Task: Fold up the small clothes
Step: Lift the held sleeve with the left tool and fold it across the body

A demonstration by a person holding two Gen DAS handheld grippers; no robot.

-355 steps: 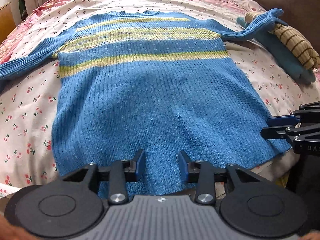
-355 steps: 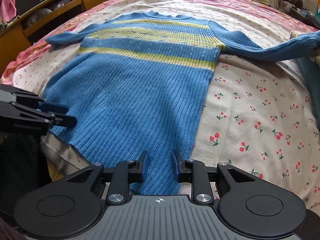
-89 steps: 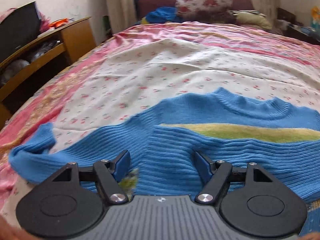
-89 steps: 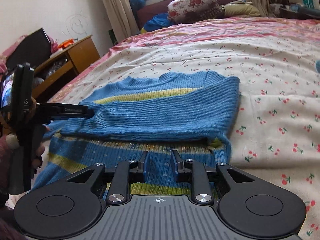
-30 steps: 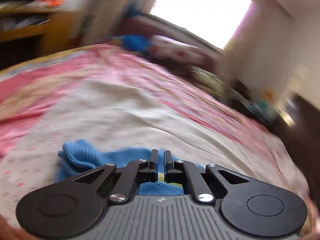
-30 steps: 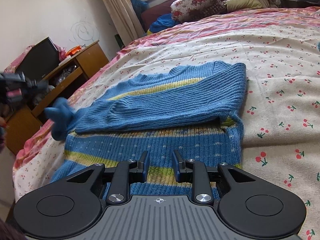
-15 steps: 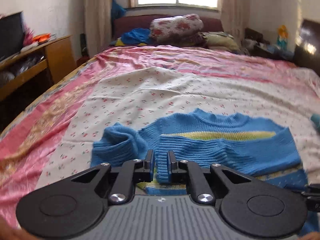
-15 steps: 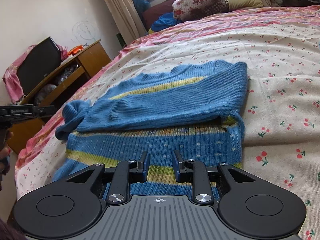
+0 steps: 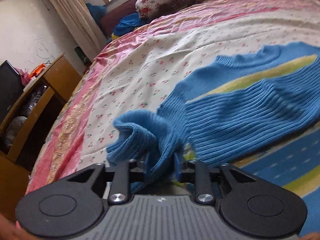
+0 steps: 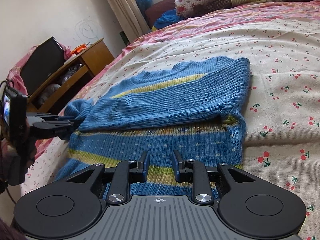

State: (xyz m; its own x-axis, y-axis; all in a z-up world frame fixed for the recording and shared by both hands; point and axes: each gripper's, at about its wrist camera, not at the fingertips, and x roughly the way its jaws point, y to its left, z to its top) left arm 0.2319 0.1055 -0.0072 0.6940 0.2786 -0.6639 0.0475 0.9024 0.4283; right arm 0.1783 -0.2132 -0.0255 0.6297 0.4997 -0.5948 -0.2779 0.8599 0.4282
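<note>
Cherry-print bedspread (image 10: 280, 92) under blue sweater (image 10: 180, 100), left tongs (image 9: 160, 165) clamped on its sleeve (image 9: 140, 136), right tongs (image 10: 159, 165) apart.

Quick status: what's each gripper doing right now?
Left gripper: closed on the sweater sleeve.
Right gripper: open, holding nothing, above the sweater.

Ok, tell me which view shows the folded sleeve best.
The right wrist view: the sleeve lies whole across the sweater, cuff to shoulder fold. The left wrist view shows it blurred, cut at the frame edge, its cuff bunched between the left gripper fingers.
</note>
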